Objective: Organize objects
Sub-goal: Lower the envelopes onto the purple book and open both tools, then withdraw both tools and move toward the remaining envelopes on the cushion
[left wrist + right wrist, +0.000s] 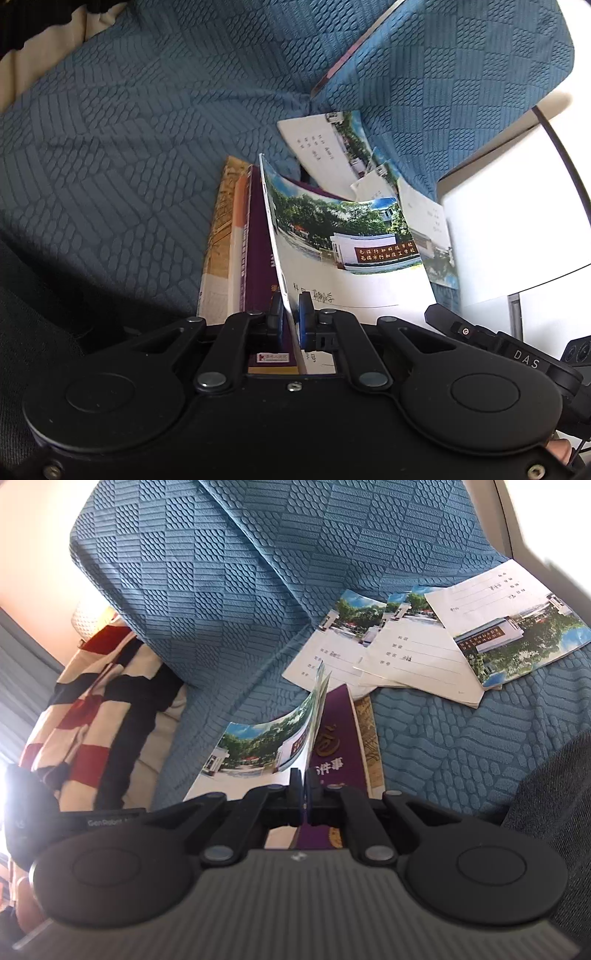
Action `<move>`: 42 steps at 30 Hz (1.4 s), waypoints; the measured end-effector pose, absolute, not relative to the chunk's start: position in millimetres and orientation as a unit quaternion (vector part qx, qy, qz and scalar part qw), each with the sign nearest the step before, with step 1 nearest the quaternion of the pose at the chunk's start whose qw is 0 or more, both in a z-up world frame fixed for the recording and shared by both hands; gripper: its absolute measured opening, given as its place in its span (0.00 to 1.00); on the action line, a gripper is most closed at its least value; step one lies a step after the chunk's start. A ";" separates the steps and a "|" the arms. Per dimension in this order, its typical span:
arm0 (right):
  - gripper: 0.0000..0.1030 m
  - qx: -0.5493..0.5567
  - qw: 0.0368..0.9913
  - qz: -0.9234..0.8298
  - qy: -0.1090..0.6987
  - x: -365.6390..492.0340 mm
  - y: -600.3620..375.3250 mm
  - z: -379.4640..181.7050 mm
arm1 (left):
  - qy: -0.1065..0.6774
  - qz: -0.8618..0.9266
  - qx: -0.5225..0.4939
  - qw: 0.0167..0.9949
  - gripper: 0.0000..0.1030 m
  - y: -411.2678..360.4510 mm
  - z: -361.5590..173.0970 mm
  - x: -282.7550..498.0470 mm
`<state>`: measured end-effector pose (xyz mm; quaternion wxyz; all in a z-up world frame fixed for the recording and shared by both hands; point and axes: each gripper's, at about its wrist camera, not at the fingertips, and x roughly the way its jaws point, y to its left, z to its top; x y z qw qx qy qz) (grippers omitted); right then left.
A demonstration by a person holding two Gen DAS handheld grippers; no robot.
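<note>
Your left gripper (291,314) is matt black, with blue pads, two round caps either side of its silver rivets, and "DAS" lettering right of those caps. Your right gripper (305,794) has a ribbed grey body below its black caps.

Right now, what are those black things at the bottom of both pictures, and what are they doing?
They are claws that a person holds, one in each hand. A little camera sits on each claw and looks out along its two fingers, so one picture comes from the left claw and the other from the right claw. Both claws are shut on the same thin notebook, the one with a photo of trees and a building on its cover. Under it lie a purple book and a tan book, on a blue cover. A few more notebooks lie spread out farther back.
</note>
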<state>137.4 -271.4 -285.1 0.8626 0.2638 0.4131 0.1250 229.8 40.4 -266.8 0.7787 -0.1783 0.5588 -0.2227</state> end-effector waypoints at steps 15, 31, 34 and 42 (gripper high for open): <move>0.07 0.271 0.847 0.098 0.446 135.5 -277.9 -319.6 | 0.583 -0.206 -0.163 0.769 0.10 37.1 -289.9 224.6; 0.49 0.212 0.883 0.061 0.415 117.7 -287.7 -279.2 | 0.532 -0.186 -0.131 0.816 0.32 42.2 -233.0 212.9; 0.49 0.190 0.899 0.053 0.390 110.9 -289.5 -258.7 | 0.508 -0.195 -0.112 0.831 0.33 34.9 -211.5 208.0; 0.49 0.166 0.927 0.033 0.335 88.4 -295.1 -213.7 | 0.474 -0.223 -0.098 0.846 0.35 11.0 -172.7 192.1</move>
